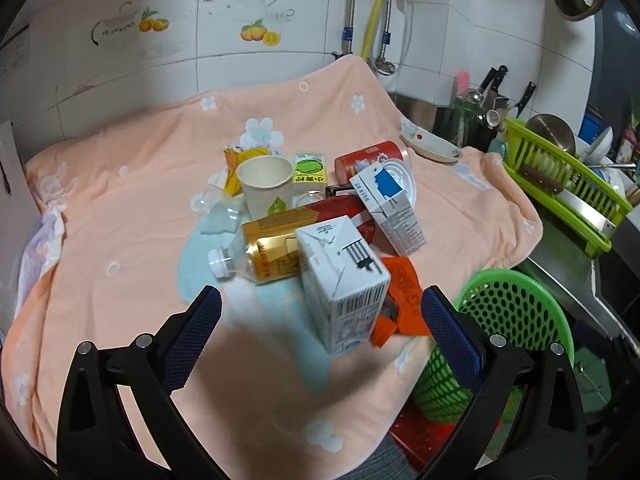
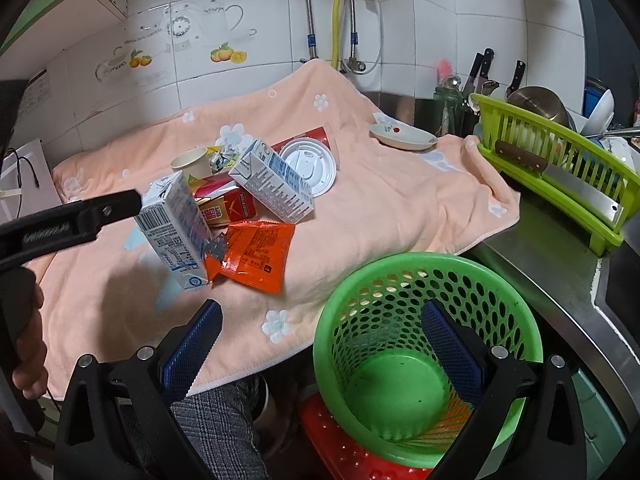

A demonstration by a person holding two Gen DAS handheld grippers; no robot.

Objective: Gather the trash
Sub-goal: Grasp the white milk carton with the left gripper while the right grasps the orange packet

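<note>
Peach flowered towel (image 1: 120, 208) covers the table, filling most of both views. Green mesh basket (image 2: 416, 280) sits lower right in the right wrist view, off the towel's edge, nothing visible inside. Trash pile at frame centre: white milk carton (image 1: 344, 280) nearest, second carton (image 1: 394, 204) behind it, orange wrapper (image 1: 404, 292) at right, yellow-label bottle (image 1: 264, 256), paper cup (image 1: 266, 184), red can (image 1: 370, 158). Left gripper (image 1: 320, 312) fingers wide apart, holding nothing, pointed at the near carton. Right gripper (image 2: 320, 328) fingers wide apart, holding nothing, above the basket.
</note>
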